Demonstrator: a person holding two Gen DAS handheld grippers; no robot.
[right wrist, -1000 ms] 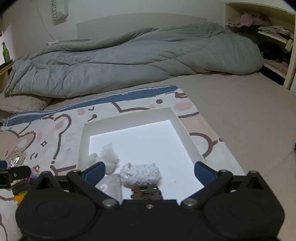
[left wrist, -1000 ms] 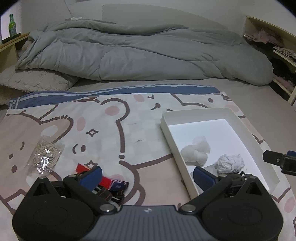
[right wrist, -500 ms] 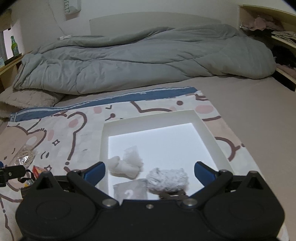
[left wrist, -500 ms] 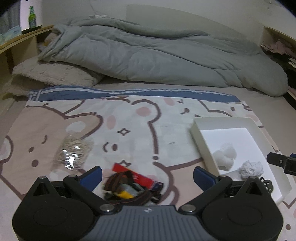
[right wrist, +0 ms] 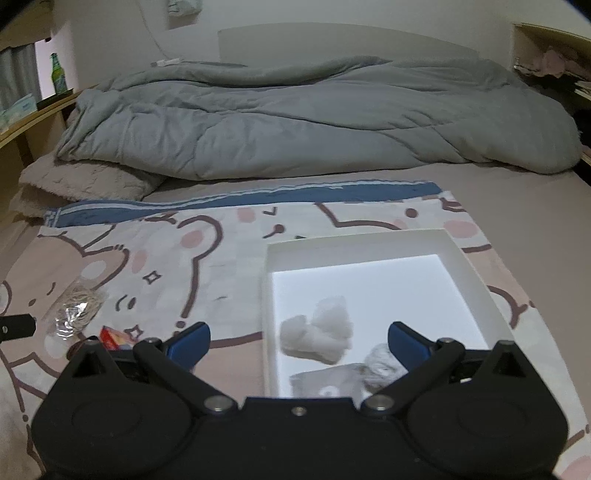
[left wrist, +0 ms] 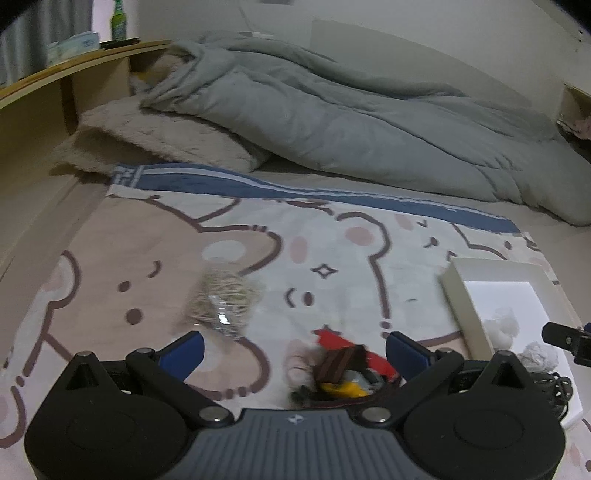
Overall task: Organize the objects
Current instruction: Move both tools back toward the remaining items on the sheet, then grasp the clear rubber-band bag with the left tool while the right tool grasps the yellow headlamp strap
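Note:
A white tray [right wrist: 465, 266] lies on the bear-print sheet and holds white cotton wads [right wrist: 321, 336], a grey crumpled ball [right wrist: 380, 363] and a small packet [right wrist: 328, 382]. My right gripper [right wrist: 297, 341] is open and empty over the tray's near left corner. My left gripper [left wrist: 291, 349] is open and empty above a pile of small items [left wrist: 347, 373] with a red wrapper [left wrist: 332, 339]. A clear bag of rubber bands [left wrist: 221, 299] lies just ahead of its left finger. The tray shows at the right in the left wrist view [left wrist: 458, 291].
A grey duvet [right wrist: 314, 122] and a beige pillow [left wrist: 162, 136] lie across the back of the bed. A wooden shelf [left wrist: 48, 85] with a green bottle [left wrist: 119, 26] stands at the left. Shelves with clothes [right wrist: 554, 59] stand at the right.
Both grippers have swung left. The left one moved off the tray's edge to over the pile and the rubber bands. The right one moved from mid-tray to its left corner.

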